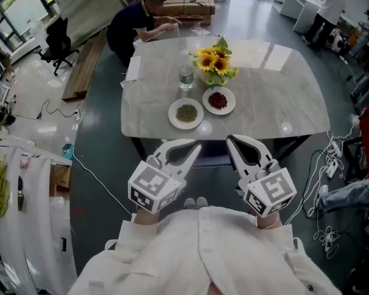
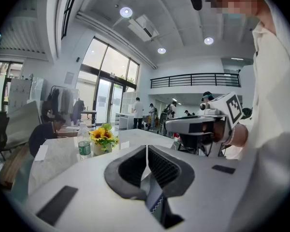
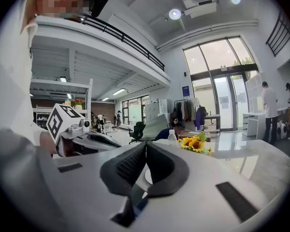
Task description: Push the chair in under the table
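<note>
Head view | left gripper closed, empty | right gripper closed, empty | both aimed at table

Floor: dark grey, glossy. A black office chair stands at the far left, near a long wooden board. Loose cables lie along the right side. Full-height glazed windows, white walls, a railed mezzanine and round recessed ceiling lights enclose the hall.
</note>
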Demonstrator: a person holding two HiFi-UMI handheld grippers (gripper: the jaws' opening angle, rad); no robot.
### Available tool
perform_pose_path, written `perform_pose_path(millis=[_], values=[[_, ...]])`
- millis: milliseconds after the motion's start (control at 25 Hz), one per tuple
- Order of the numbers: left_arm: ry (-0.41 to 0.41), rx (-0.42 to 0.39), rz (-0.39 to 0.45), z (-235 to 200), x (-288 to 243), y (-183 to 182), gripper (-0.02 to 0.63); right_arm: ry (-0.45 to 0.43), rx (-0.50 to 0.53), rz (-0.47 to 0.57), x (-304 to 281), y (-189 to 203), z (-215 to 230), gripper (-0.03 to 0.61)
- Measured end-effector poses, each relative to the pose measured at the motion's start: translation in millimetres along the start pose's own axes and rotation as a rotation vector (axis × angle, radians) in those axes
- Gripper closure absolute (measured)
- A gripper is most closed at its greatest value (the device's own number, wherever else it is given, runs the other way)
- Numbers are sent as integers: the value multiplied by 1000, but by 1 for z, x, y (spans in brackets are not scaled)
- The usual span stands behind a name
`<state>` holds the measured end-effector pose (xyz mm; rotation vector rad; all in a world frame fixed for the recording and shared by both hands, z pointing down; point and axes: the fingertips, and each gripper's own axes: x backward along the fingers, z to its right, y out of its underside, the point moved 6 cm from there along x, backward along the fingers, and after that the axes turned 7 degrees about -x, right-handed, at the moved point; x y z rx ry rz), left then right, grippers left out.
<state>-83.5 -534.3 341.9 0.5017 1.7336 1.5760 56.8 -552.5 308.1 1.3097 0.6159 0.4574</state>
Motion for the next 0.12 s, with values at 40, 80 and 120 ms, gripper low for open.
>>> perform_pose_path(millis=[40,80,120], values=[[0,2,-3,0,-1,1,589,-3,-1,-3,-1,1,0,547],[-1,5,-4,-1,-1,2,589,-6,-1,-7,-1,3,-1,547],[-1,8,-6,-1,-2,3,589,-10,0,-10,-2,4,-1,548]])
